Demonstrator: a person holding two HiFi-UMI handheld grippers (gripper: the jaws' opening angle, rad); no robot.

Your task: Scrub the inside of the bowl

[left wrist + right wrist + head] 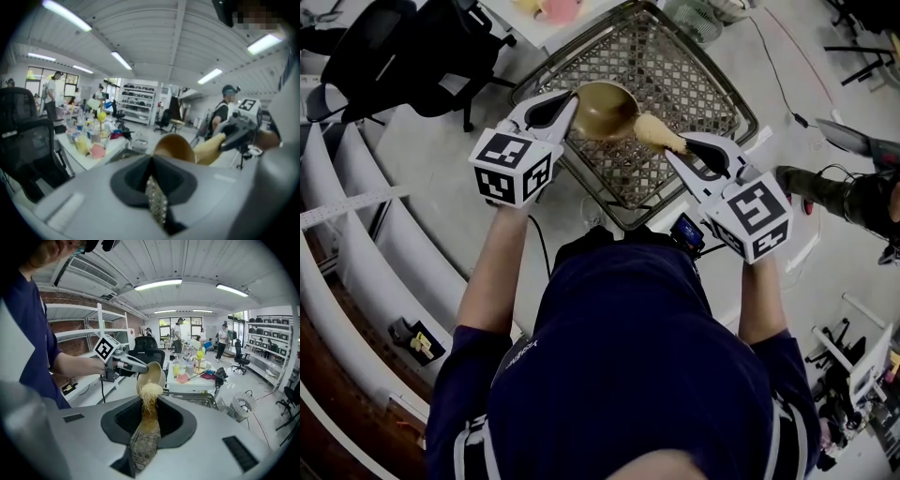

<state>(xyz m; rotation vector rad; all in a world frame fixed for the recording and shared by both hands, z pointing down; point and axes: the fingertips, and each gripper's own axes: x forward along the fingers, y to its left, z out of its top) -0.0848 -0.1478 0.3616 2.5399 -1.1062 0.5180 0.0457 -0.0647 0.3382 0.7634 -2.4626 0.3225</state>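
Bowl [605, 110] and scrubber [654, 131] meet in the air above a metal sink [522, 89]. Only the head view shows this, looking down past the person's dark shirt [628, 356] onto the wire rack [670, 66] that lines the sink.

That view also takes in the white shelves [337, 216] along the left, a black chair [403, 47] and a corner of the table [546, 23] beyond the sink. The two gripper views show the table [187, 383] from the side, crowded with bottles and cups, with people standing well behind it.

The left gripper [571, 101] has its fingers clenched on the rim of the bowl, which is tipped on its side. From the left gripper view only the bowl's rounded brown outside [174, 147] shows past the closed fingers, with the scrubber [211, 147] and the right gripper [226, 140] beyond it.

The right gripper [677, 150] has its fingers grasping the scrubber by its lower end. The right gripper view looks into the open mouth of the bowl [151, 373], which the other two views do not show. It shows the left gripper [137, 367] pinching the rim at the side. It also shows the scrubber's [150, 399] pale frayed tip touching the near edge of the bowl.
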